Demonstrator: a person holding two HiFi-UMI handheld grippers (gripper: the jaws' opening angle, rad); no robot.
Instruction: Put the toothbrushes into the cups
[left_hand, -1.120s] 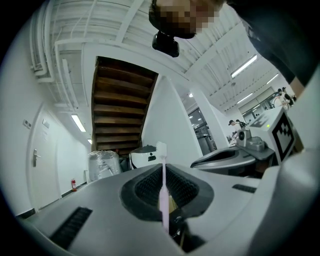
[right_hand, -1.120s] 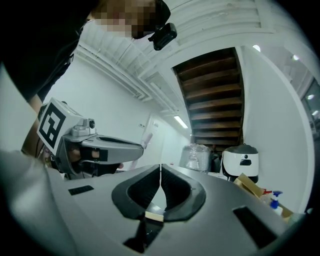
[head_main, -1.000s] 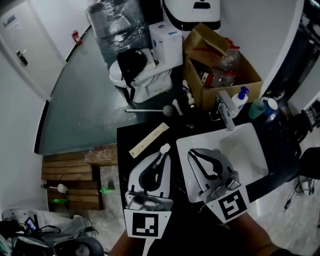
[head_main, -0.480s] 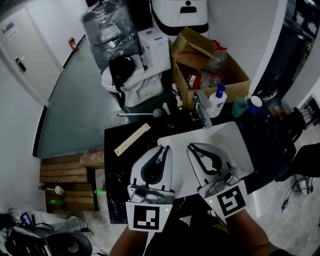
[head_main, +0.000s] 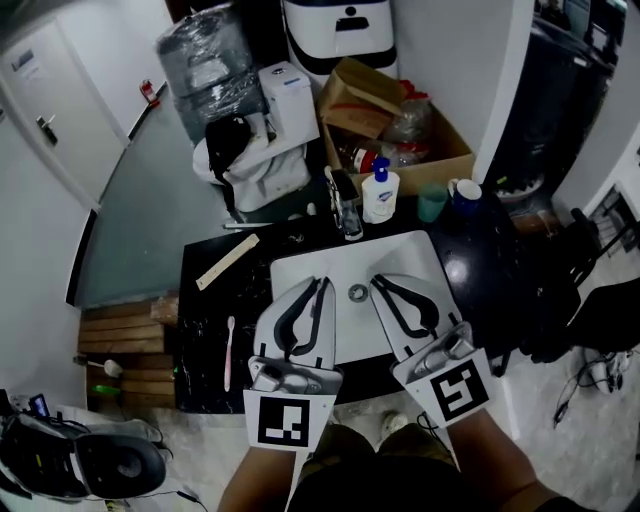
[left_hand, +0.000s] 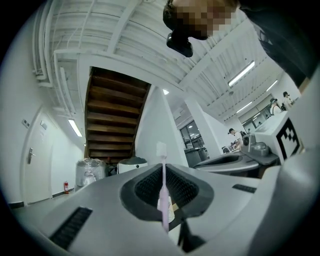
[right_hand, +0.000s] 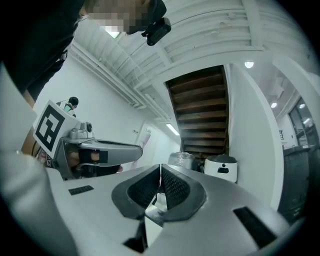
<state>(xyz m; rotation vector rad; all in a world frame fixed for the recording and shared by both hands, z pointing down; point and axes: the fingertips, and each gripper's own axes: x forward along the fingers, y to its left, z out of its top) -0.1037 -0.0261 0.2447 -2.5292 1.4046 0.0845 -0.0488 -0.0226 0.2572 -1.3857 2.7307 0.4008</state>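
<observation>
Stretches two bare forearms forward from the lower edge of the head view, the left forearm (head_main: 264, 489) and the right forearm (head_main: 505, 456) roughly parallel, with the hands mostly tucked beneath the marker cubes. Holds the left gripper (head_main: 322, 284) and the right gripper (head_main: 377, 281) side by side above the white sink (head_main: 400, 258), near each other but apart. Aims both sets of tips toward the faucet (head_main: 346, 212) at the back of the basin, tilted a little above level. Clamps a pale pink toothbrush (left_hand: 163, 197) between the left gripper's narrowly parted jaws, handle pinched by the ribbed pads, bristle head poking out beyond the tips. Shows the right gripper's jaws drawn together tip to tip, with only a thin seam between the pads. Leaves a second toothbrush (head_main: 229, 350) lying flat on the black counter (head_main: 200, 318), just left of the sink and beside the left gripper. Places the teal cup (head_main: 432, 203) and the white cup (head_main: 466, 190) upright next to each other at the back right of the counter. Sets them just right of the soap bottle (head_main: 380, 195), well apart from both grippers.
</observation>
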